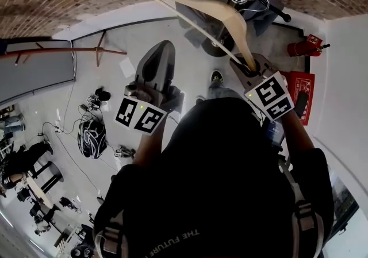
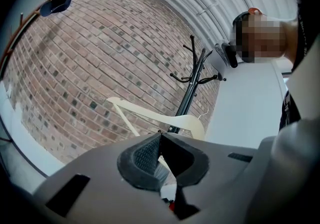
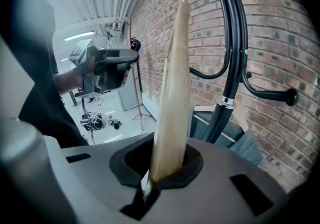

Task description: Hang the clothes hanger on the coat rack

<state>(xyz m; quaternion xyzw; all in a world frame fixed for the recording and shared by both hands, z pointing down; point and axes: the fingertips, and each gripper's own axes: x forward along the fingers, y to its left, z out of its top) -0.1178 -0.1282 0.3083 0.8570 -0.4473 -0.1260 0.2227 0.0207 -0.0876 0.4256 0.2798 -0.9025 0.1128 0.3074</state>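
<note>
Right gripper [image 3: 161, 170]: fingers are clamped on one arm end of the wooden clothes hanger [image 3: 172, 93].
Coat rack [image 3: 233, 68]: black, seen just beside the hanger.
Left gripper [image 2: 160, 137]: fingers are pressed together, empty.

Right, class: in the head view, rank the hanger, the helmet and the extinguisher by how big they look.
1. Hanger, by far, though it is also nearest the camera.
2. Helmet.
3. Extinguisher, longer but thinner; these last two are close.
</note>
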